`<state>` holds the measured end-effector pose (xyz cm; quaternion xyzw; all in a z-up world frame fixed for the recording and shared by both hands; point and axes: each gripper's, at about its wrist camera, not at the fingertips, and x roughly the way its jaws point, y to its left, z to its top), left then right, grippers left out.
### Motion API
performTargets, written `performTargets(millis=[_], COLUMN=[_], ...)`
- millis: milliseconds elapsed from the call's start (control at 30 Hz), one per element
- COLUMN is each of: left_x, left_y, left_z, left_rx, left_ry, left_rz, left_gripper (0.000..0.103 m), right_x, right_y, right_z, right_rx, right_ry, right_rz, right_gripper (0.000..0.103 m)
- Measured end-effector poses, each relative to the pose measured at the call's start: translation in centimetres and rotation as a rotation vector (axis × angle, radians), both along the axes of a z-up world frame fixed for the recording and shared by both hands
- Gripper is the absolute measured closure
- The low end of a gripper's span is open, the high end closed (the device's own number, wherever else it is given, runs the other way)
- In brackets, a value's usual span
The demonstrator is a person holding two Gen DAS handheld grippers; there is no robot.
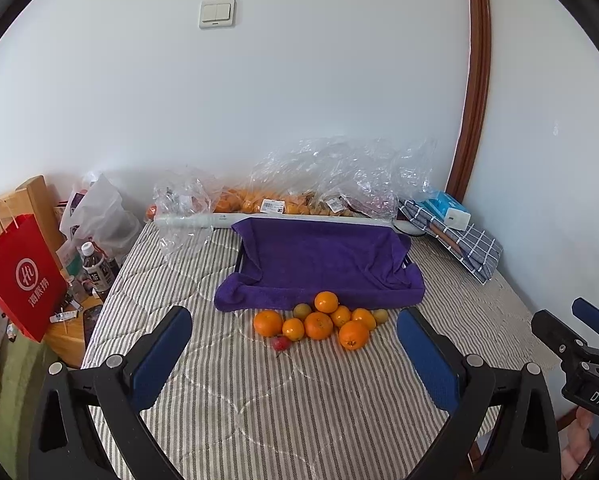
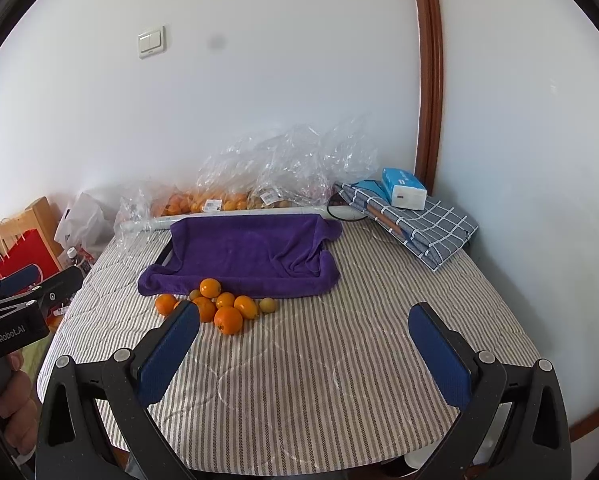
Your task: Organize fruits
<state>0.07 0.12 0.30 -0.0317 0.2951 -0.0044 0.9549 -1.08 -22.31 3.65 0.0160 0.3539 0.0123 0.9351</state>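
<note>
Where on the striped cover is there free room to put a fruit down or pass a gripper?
The striped cover is bare from the fruit pile to the near edge, and on the right between the purple towel and the checked cloth. The towel's sunken middle is bare too. The far wall strip is crowded with plastic bags.

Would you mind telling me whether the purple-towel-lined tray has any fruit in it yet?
Empty. The purple towel lining the tray shows bare cloth in both views, and the pile of fruit sits on the striped cover in front of it.
</note>
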Motion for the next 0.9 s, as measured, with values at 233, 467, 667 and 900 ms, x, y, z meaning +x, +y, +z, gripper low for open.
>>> performTargets(millis=[233,467,667,900], left_x=[-0.1,0.0,0.6,2.2], left_y=[0.1,0.2,0.3,0.4], left_z=[0.0,0.0,0.0,-0.4], left_rx=[-0.005,-0.008,-0.019,-0.018], left_ry=[-0.006,-0.009,-0.003,0.016], left_rz=[-0.003,-0.006,-0.01,-0.005], left_gripper=[0.0,0.0,0.0,0.0], right_x=[-0.1,-0.1,0.5,1.9], right_y=[0.1,0.3,0.1,0.6], right_z=[0.1,0.1,0.0,-0.7], right_rx=[-0.007,-0.013,0.01,0.0], right_ry=[-0.012,-0.017,-0.015,-0.001], right_rz=[0.002,-0.004,-0.003,-0.008], right_gripper=[0.0,0.0,0.0,0.0])
